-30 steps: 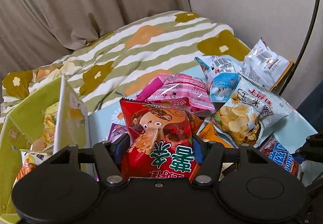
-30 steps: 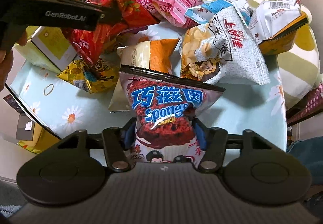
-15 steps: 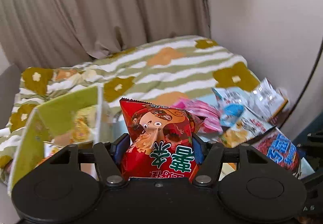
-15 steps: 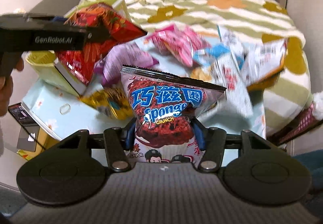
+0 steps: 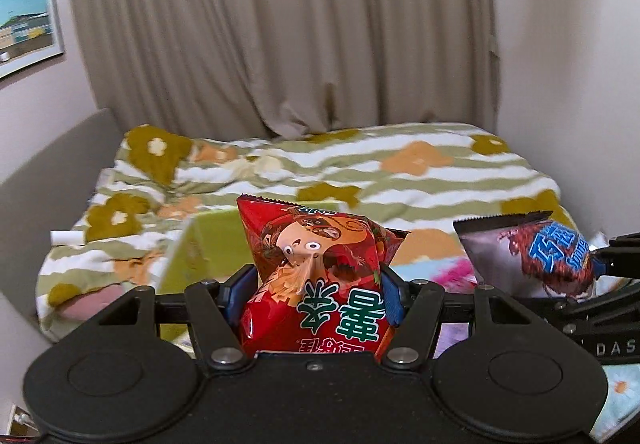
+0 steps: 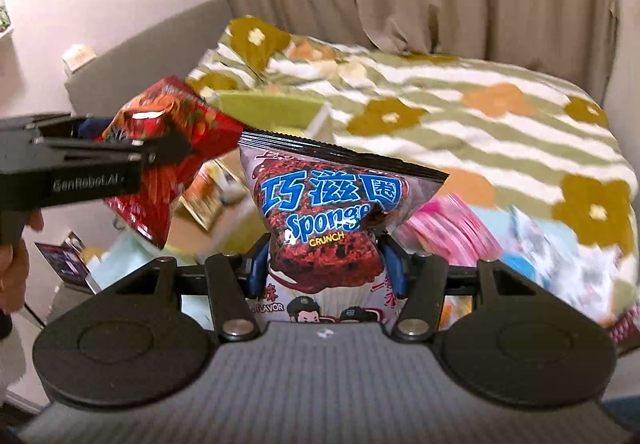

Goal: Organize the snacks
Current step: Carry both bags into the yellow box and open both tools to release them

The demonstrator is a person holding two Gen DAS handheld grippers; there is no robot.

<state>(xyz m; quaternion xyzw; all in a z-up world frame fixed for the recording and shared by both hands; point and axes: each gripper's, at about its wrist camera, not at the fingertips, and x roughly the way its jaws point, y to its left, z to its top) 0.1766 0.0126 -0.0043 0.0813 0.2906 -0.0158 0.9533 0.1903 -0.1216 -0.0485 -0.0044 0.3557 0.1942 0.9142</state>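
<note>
- The left gripper is clamped on a red snack bag, low in the centre of its frame
- The right gripper pinches a Sponge Crunch bag, lower centre, raised clear of the table
- Both bags look light, puffy and slippery, with brittle contents; a mid-body hold seems safest
- A green box sits left of centre

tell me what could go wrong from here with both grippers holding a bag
1. The red snack bag in the left gripper and the Sponge Crunch bag in the right gripper hang close together in the air; they might collide.
2. Both bags are puffy and pinched low, so either could slip or get crushed.
3. The green box opening looks narrow for two bags at once.
</note>
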